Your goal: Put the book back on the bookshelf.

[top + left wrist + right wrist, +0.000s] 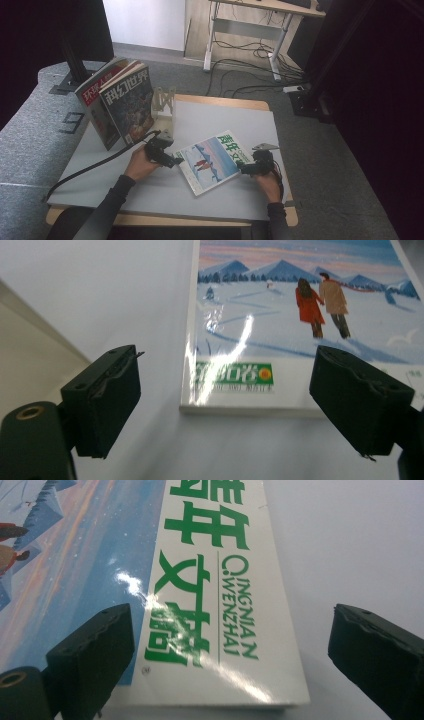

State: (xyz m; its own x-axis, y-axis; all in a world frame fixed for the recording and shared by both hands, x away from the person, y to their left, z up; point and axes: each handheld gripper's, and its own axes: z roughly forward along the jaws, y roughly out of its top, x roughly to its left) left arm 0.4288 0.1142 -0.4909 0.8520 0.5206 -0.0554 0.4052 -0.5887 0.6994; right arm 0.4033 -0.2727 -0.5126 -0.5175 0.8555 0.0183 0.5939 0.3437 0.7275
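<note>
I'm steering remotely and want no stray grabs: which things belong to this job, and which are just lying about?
In the job:
- flat magazine with the snow scene
- left tool, open at its lower edge
- right tool, open at its title edge

Lying about:
- two upright magazines
- metal stand
- far desk
- floor cables

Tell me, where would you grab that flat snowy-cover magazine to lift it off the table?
By its edges, I'd guess. The magazine lies flat on the table, so only the thin sides offer a grip. The left gripper faces its bottom edge, the right gripper its title corner; both are open. Each could come in low and level, one jaw sliding under.
</note>
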